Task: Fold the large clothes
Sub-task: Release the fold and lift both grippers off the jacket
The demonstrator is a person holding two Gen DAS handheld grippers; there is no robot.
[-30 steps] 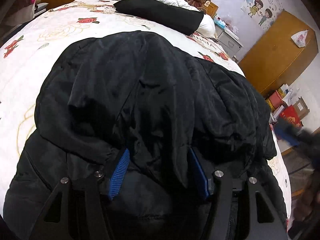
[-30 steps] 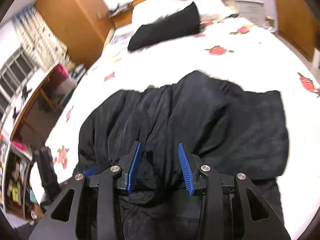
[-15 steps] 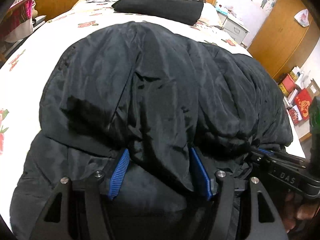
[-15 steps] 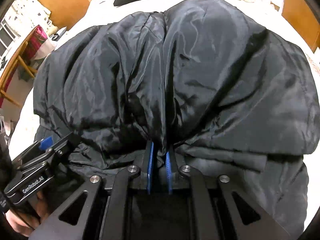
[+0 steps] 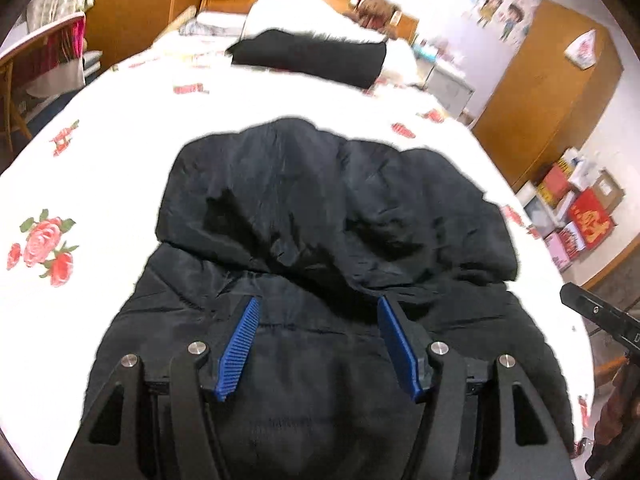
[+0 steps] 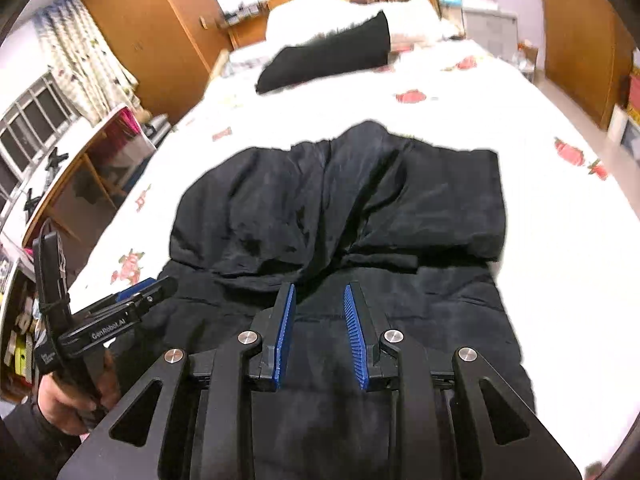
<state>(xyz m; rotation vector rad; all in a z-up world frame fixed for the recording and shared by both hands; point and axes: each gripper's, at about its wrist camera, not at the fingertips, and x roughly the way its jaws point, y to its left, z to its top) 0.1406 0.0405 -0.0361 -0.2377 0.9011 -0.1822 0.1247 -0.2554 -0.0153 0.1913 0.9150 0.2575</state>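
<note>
A black padded jacket [image 5: 320, 208] lies on the flowered bed [image 5: 100, 160], its upper part folded over onto the lower part. My left gripper [image 5: 318, 300] hovers over the near half with its blue pads wide apart and nothing between them; its jaws are closing slightly. In the right wrist view the same jacket [image 6: 340, 208] lies below my right gripper [image 6: 319, 286], whose jaws are opening with no cloth between the pads. My left gripper [image 6: 154, 286] shows at the jacket's left edge, held by a hand [image 6: 60, 404].
A folded black garment [image 5: 308, 56] rests by the white pillow [image 5: 296, 12] at the head of the bed. A wooden wardrobe [image 5: 548, 92] and stacked boxes [image 5: 576, 216] stand on the right, and a desk [image 6: 80, 160] stands on the left.
Both grippers held folds of the jacket half a second ago. They have let go and drawn back and up, and the folded part now lies flat on the jacket.
</note>
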